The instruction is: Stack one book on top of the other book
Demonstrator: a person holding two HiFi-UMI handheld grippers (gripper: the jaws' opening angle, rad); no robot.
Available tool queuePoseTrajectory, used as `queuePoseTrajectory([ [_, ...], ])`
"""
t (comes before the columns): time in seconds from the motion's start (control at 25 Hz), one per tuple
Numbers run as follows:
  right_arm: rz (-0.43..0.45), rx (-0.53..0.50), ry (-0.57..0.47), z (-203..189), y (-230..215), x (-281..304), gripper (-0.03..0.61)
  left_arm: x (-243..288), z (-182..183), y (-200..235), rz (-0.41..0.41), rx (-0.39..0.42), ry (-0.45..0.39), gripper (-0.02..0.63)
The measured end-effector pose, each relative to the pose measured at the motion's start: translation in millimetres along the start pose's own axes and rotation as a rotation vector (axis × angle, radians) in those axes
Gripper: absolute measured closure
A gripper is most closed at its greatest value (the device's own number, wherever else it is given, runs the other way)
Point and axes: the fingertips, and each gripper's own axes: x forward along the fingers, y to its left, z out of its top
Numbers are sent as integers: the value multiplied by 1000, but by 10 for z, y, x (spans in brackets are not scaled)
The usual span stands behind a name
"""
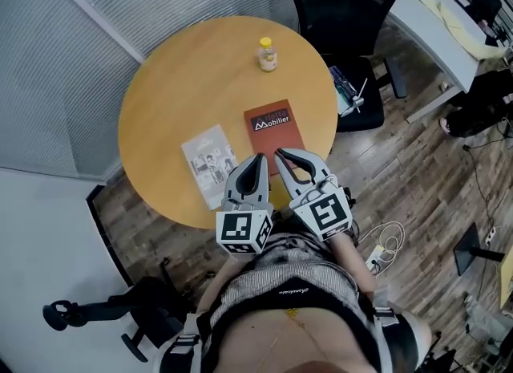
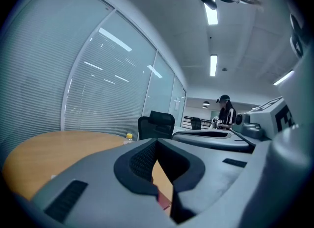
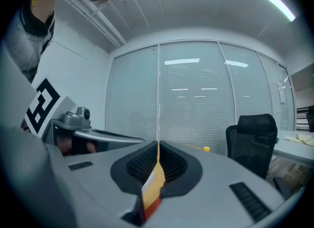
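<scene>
Two books lie flat and side by side on the round wooden table [image 1: 168, 83]. The red-brown book [image 1: 275, 127] is on the right and the pale illustrated book [image 1: 208, 163] on the left. My left gripper [image 1: 259, 159] hovers at the table's near edge between the books, shut and empty. My right gripper [image 1: 281, 155] is beside it at the near end of the red-brown book, also shut and empty. In the left gripper view the closed jaws [image 2: 157, 141] frame a sliver of red book [image 2: 163, 201]. In the right gripper view the closed jaws [image 3: 158, 144] frame the same red book [image 3: 152, 206].
A small yellow-capped bottle [image 1: 268, 54] stands at the table's far side. A black office chair [image 1: 341, 2] sits behind the table on the right, next to a white desk [image 1: 433, 18]. Cables [image 1: 385, 243] lie on the wood floor. A person [image 2: 225, 114] stands far off.
</scene>
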Motion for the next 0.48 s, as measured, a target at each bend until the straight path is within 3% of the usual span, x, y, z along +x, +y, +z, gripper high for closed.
queuePoseTrajectory([
  [0.28,-35,8,21,-35,80,294,554,50,16,307,-41,-18,2,594],
  [0.48,-47,-50,42,-148,185,476,554,61,-75,490,-88,-61,18,594],
])
